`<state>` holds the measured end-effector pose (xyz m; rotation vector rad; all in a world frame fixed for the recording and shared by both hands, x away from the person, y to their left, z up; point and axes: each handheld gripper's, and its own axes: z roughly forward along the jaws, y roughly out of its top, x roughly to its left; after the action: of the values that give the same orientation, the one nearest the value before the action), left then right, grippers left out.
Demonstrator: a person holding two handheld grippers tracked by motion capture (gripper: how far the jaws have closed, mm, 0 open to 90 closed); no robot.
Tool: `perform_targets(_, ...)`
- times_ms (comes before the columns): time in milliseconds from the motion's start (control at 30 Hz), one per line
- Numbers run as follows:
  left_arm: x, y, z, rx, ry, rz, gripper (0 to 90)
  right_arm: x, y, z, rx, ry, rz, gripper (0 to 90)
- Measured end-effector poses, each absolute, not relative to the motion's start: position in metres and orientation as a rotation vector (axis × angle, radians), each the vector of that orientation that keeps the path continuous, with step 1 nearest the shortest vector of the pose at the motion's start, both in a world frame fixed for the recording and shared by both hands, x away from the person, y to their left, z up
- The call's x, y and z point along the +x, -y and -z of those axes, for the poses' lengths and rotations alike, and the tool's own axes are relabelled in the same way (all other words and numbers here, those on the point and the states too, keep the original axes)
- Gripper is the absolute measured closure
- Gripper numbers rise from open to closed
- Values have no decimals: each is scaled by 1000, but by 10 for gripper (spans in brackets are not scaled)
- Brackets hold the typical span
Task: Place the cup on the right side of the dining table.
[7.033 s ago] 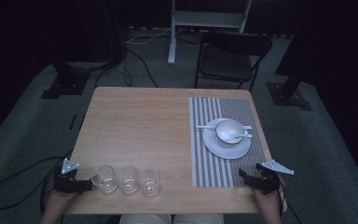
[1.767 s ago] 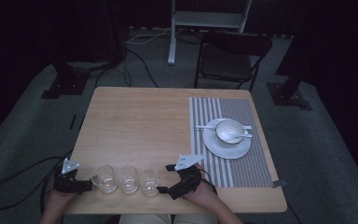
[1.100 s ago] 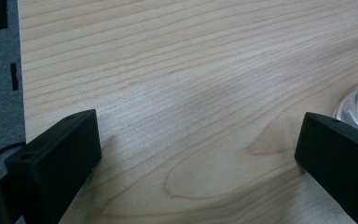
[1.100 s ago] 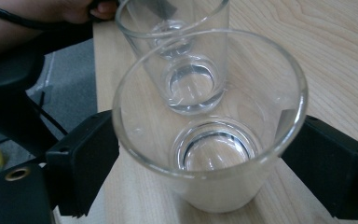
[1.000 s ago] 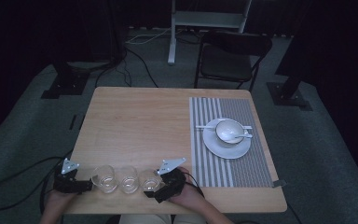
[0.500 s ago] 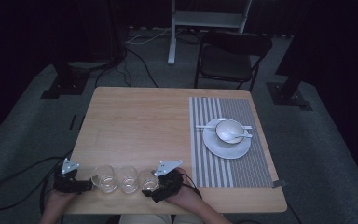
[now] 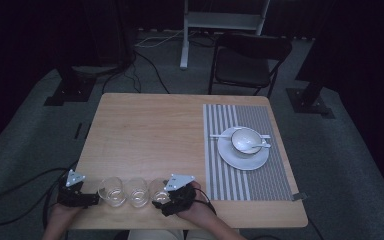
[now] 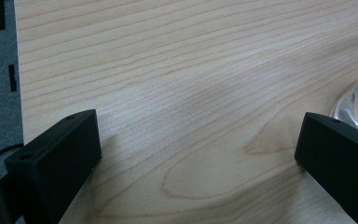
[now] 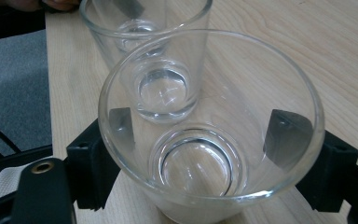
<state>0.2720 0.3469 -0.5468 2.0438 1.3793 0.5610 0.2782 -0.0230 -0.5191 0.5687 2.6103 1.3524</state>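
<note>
The clear round drinking glass point(image 9: 209, 130), rightmost of three along the table's near edge, sits between our right gripper's point(image 7: 166, 200) jaws, pads flanking its walls. At nine o'clock, our left gripper point(image 7: 82, 198) rests spread wide over bare wood. At two o'clock lies the striped grey placemat point(image 7: 230, 170).

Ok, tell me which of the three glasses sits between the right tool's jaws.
The rightmost glass, nearest the mat; the right tool brackets it.

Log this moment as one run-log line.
right gripper: jaws around rightmost glass, grip unconfirmed | left gripper: open, empty, beside leftmost glass | table
</note>
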Motion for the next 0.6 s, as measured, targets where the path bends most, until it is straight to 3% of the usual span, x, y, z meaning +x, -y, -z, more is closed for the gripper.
perform_targets(600, 272, -347, 547, 2045, -1379, -561, 6, 293, 46, 489, 665, -2541, -1367, 200)
